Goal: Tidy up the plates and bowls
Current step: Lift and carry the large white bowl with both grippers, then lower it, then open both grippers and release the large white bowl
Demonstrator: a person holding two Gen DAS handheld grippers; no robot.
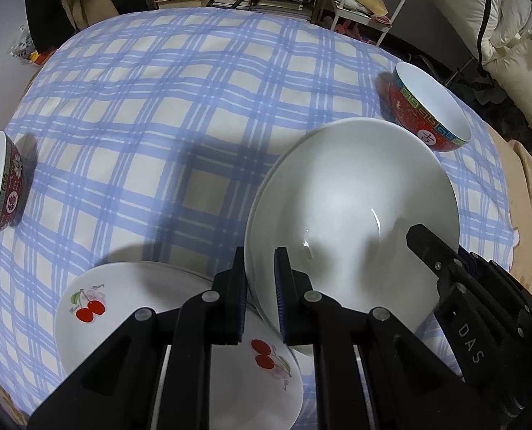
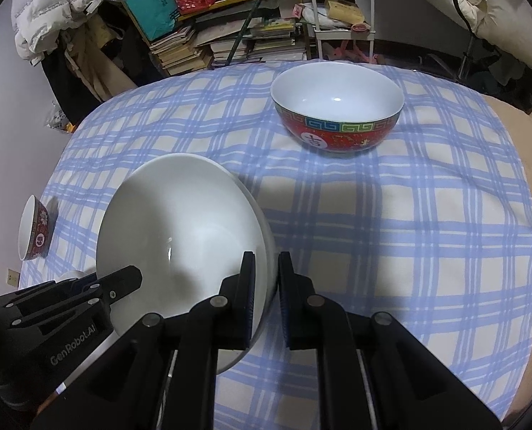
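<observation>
The left gripper (image 1: pixel 260 288) is pointing steeply downward, its two black fingers (image 1: pixel 235 301) nearly together and pinching the rim of the white plate (image 1: pixel 352 193) between their ribbed pads. The right gripper (image 2: pixel 266 294) is also angling steeply down from the opposite side, its fingers (image 2: pixel 246 301) narrowed on the far rim of the same plate, one pad inside and one outside the edge. Each gripper is showing at the lower corner of the other's wrist view.
</observation>
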